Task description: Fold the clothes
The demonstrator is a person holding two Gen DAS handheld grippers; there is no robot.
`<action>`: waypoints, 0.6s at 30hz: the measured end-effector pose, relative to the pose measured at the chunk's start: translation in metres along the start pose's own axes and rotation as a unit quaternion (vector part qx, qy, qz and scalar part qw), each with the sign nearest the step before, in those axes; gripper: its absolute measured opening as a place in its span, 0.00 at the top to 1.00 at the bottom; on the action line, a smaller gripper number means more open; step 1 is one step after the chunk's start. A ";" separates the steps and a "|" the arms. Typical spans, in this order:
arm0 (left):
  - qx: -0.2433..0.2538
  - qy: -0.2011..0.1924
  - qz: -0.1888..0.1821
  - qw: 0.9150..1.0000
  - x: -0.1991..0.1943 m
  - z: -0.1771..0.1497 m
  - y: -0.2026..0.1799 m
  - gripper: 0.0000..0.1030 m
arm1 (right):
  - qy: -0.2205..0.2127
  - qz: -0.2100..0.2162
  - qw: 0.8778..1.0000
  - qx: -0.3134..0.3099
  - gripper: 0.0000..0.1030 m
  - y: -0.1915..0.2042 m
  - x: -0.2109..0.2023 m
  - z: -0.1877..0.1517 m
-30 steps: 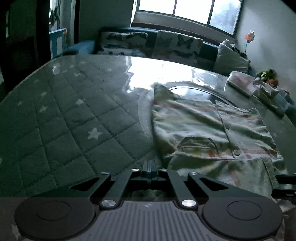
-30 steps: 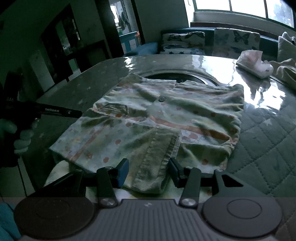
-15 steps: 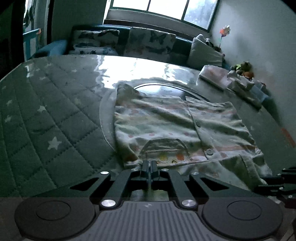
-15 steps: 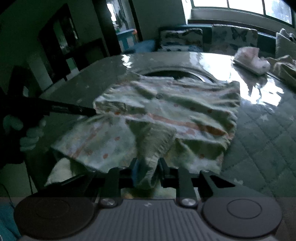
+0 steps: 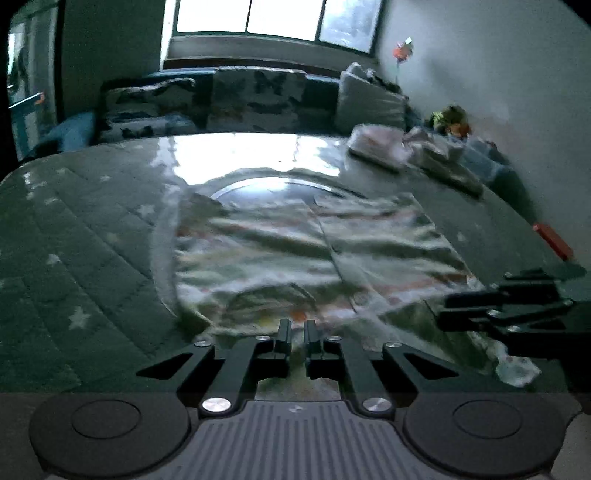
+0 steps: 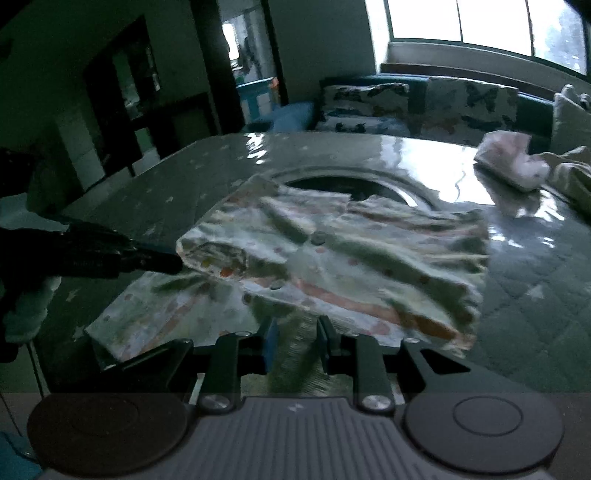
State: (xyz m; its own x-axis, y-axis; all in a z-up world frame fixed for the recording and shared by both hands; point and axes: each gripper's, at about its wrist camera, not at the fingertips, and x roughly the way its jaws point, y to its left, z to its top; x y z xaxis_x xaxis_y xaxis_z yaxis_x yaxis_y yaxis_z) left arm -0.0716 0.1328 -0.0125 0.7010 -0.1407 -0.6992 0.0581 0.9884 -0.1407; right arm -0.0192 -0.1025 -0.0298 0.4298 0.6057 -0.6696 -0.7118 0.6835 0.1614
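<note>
Shirt (image 5: 306, 254) on table (image 5: 92, 236), sofa behind.
Spread over middle of table, partly across round inset (image 5: 273, 184) at centre. Left gripper (image 5: 297, 334) at near left edge of shirt, right gripper (image 6: 293, 341) at near right hem. Folded clothes (image 6: 511, 162) at far right of table. Cushions (image 5: 255, 99) on sofa (image 6: 373, 79) beyond, window (image 5: 273, 16) above.

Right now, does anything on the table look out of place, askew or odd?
Nothing looks spilled or damaged. The patterned shirt lies wrinkled and skewed over the round inset of the quilted table cover, its near edge lifted off the table. The left gripper and the right gripper each pinch that edge, which fits a fold under way.
</note>
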 end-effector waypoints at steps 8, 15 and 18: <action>0.025 0.003 -0.010 1.000 -0.004 -0.009 -0.015 0.86 | 0.009 0.010 1.000 -0.026 0.72 0.011 -0.010 -0.005; 0.066 0.014 -0.027 0.997 -0.003 -0.022 -0.038 0.83 | 0.027 0.027 0.998 -0.055 0.70 0.029 -0.017 -0.024; 0.080 0.015 -0.020 0.997 -0.008 -0.028 -0.041 0.76 | 0.030 0.027 0.997 -0.061 0.68 0.031 -0.022 -0.030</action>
State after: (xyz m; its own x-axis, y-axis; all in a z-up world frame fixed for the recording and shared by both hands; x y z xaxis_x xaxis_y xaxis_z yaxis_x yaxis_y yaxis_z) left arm -0.0997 0.0917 -0.0210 0.6741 -0.1802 -0.7163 0.1996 0.9781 -0.0582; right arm -0.0673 -0.1072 -0.0322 0.3576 0.6118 -0.7056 -0.7968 0.5939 0.1111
